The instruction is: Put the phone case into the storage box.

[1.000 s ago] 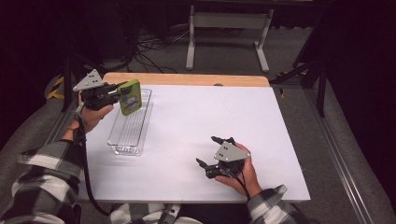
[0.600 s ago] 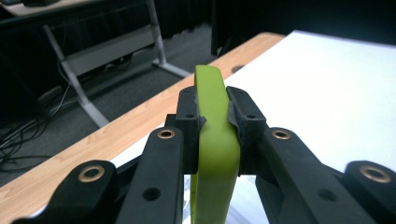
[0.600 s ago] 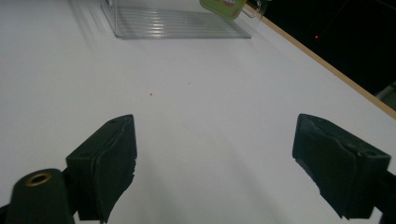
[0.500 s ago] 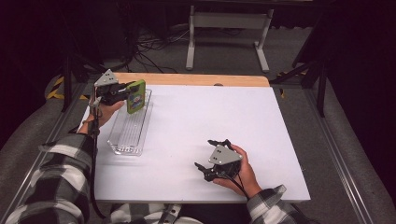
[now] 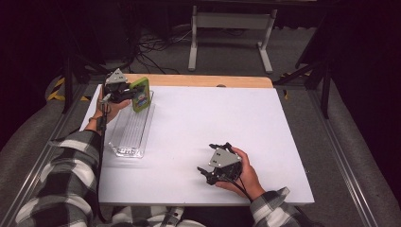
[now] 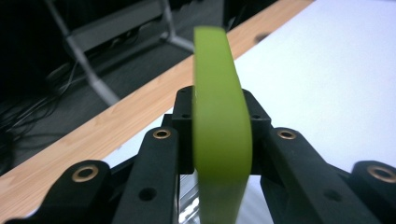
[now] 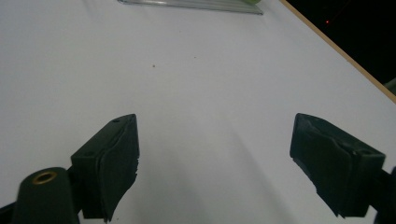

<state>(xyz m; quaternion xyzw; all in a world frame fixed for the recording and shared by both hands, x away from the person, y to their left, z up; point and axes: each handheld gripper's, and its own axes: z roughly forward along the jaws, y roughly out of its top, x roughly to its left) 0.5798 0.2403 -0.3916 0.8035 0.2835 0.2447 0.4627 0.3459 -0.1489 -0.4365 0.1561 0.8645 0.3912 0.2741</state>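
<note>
Above clear tray (image 5: 128,130), left gripper (image 5: 126,92) clamps green pack (image 5: 140,94)

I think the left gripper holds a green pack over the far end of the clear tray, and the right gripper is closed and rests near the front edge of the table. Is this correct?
Not quite. The right gripper is open, not closed: the right gripper view shows its two black fingers wide apart with bare table between them. The rest holds: the left gripper holds the green pack over the far end of the clear tray.
</note>
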